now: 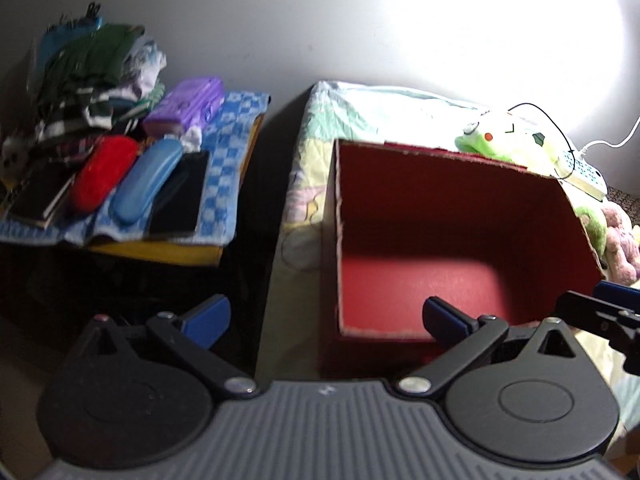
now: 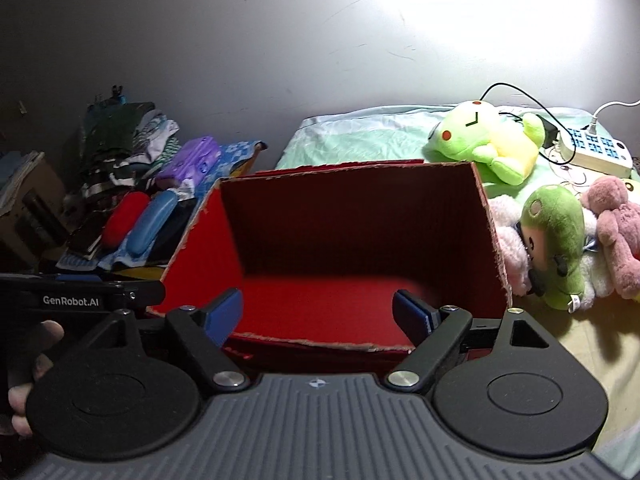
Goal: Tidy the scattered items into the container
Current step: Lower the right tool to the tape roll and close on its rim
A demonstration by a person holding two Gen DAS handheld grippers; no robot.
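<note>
An open red cardboard box stands on the bed with nothing visible inside. My left gripper is open and empty at the box's near left corner. My right gripper is open and empty over the box's near rim. Plush toys lie right of the box: a light green frog, a dark green plush and a pink plush. The left gripper's body shows at the left edge of the right wrist view, and the right gripper's finger at the right edge of the left wrist view.
A side table with a blue checked cloth stands left of the bed. It holds a red case, a blue case, a purple case, a black phone and piled clothes. A white power strip with cables lies at the far right.
</note>
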